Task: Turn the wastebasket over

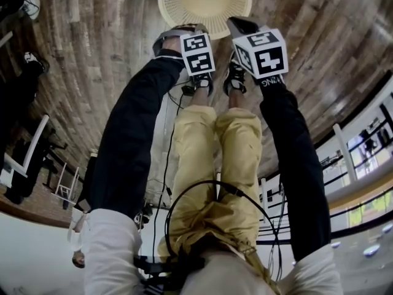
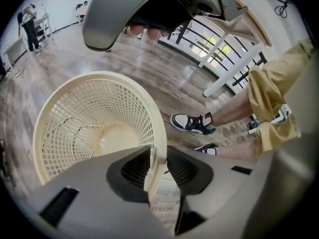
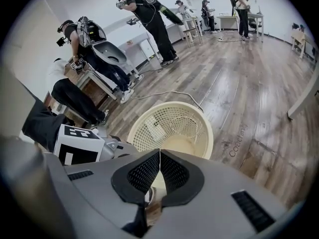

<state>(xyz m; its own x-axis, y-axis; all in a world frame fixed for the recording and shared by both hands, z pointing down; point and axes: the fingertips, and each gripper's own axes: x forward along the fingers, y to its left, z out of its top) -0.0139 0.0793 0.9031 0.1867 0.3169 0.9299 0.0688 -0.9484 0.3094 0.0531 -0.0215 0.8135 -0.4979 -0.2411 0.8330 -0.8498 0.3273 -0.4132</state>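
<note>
One wastebasket (image 2: 94, 118) stands mouth up on the floor (image 3: 249, 83), not turned over yet. Its rim (image 2: 160, 126) sits between the left tongs (image 2: 158, 158), a little wide, not pinching. The right tongs (image 3: 159, 158), pressed together and empty, are just near it.

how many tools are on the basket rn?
2. Left tool straddles the basket rim, pads apart on either side, not squeezing. Right tool looks shut on the near rim, with the cream wall edge-on between its pads.
</note>
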